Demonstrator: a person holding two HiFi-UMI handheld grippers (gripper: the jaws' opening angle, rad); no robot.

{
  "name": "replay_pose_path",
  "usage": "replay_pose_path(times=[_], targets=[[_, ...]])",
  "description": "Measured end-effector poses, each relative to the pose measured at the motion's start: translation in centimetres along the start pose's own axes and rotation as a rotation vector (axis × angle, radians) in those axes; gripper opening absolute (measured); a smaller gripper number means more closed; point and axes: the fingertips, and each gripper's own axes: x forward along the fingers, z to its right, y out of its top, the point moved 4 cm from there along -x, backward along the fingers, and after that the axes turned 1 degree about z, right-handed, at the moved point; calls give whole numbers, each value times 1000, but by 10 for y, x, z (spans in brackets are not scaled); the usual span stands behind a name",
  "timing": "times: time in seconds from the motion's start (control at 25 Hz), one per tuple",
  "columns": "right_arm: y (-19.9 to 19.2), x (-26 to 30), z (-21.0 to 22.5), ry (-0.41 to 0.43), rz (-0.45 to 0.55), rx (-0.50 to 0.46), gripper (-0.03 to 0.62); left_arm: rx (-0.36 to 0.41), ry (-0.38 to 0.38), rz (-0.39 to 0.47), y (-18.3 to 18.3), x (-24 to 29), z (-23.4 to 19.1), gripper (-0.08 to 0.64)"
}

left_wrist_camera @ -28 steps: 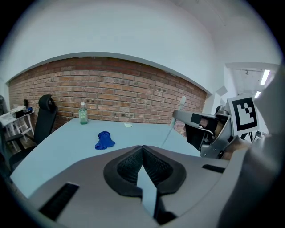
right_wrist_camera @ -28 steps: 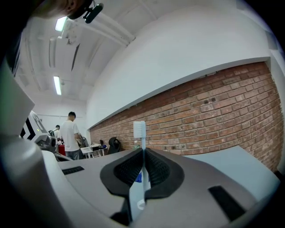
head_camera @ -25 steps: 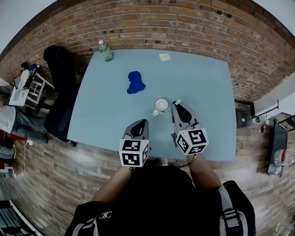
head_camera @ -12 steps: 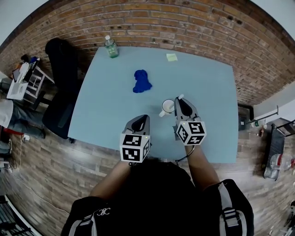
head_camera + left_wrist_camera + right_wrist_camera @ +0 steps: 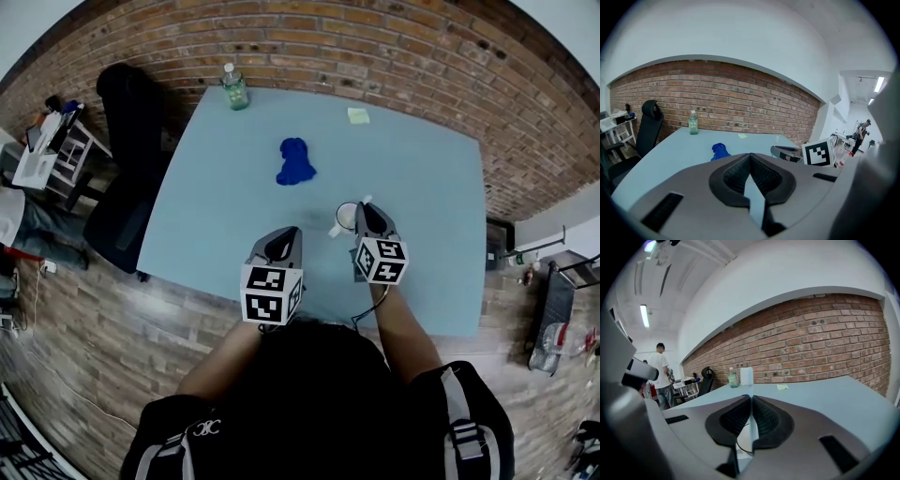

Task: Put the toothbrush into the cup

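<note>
Toothbrush (image 5: 746, 376) in right tongs (image 5: 750, 398) — at cup (image 5: 344, 218).

A pale blue table (image 5: 225, 206) stands against a brick wall (image 5: 394, 47) on a wooden floor (image 5: 94, 319). A clear bottle (image 5: 234, 87) (greenish, with a white cap) stands at the table's far left corner. A yellow note (image 5: 357, 115) lies near the far edge, well apart from the bottle. A crumpled blue cloth (image 5: 295, 161) lies nearer the middle of the table. A black chair (image 5: 127, 131) sits just beside the table's left side, and further left is a cluttered white stand (image 5: 42, 159). A person (image 5: 660, 373) in a white shirt stands in the room beyond the chair.
</note>
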Motion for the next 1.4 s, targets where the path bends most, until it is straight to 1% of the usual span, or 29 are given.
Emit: replay_pose_path(times=[0.12,0.28,0.48,0.68,0.92,1.08,1.24,1.32,1.4], targets=[[-10,5,-1,1,-28,-1,31,-4,3,-1,-1,-1,-2,6],[-24,12,-1,6,-73,-3,31,-34,18,-12,-6,-2,-10,6],[-33,21,-2,10,-103,-8,30,-44,37,-13,-6,-4,-16,6],[-39,27,0,-25,-123,-17,31,-49,41,-27,-11,-2,-16,6],[-39,33,4,-58,-134,-68,31,-48,50,-31,-13,-2,-17,6],[-40,35,12,-91,-126,-45,32,-44,50,-36,-16,-2,-14,6],[-43,36,22,-122,-127,0,35,-39,56,-33,-14,-3,-16,6],[-46,36,26,-137,-130,44,104,-43,62,-29,-14,-4,-19,6],[-50,35,29,-139,-134,82,137,-47,69,-26,-14,-5,-21,6]])
